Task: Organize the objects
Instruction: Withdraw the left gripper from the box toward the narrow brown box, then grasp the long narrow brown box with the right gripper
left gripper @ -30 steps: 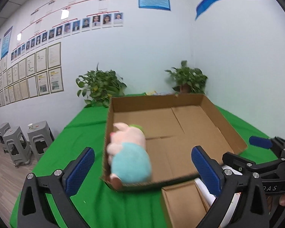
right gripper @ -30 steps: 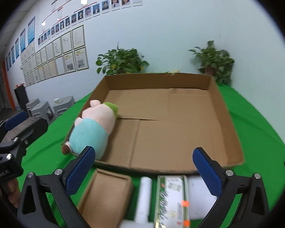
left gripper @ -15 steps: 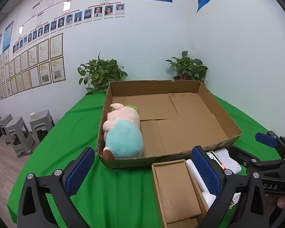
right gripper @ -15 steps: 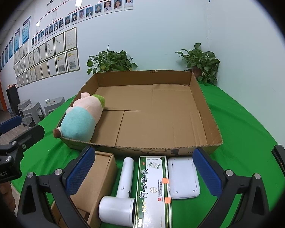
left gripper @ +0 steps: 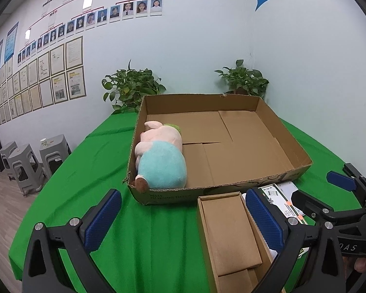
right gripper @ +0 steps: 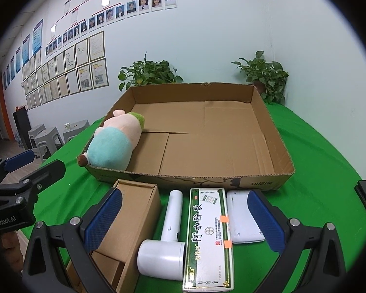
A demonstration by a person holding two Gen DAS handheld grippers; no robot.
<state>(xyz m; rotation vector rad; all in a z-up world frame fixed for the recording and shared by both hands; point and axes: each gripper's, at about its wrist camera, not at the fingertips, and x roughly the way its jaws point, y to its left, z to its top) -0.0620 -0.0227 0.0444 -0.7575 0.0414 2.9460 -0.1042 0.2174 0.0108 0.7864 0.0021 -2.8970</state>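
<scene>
Green cloth covers the table [left gripper: 158, 244] in front of you, and on it sits the wide, shallow cardboard tray [right gripper: 275, 131] with its top open. The plush pig [right gripper: 114, 144], pink with a teal body and a green tuft, lies on its side inside the tray, pressed into the near left corner against the left wall, with one brown foot poking over the front rim. Just in front of the tray's near wall, four things lie side by side on the cloth: the small brown carton [right gripper: 136, 210] at the left, then the white hair dryer [right gripper: 168, 234] with its handle pointing toward the tray, then the long green-and-white box [right gripper: 207, 234] with orange stickers, then the flat white device [right gripper: 239, 217] at the right. Your left gripper [left gripper: 183, 219] hangs above the cloth with its blue pads wide apart and nothing between them; its right pad sits over the near edge of the carton. Your right gripper [right gripper: 185, 219] is likewise spread wide and empty, hovering over the row so that the dryer and the long box lie between its fingers. Two potted plants [left gripper: 131, 88] stand behind the tray against the wall, and grey stools [left gripper: 24, 166] stand on the floor to the left.
</scene>
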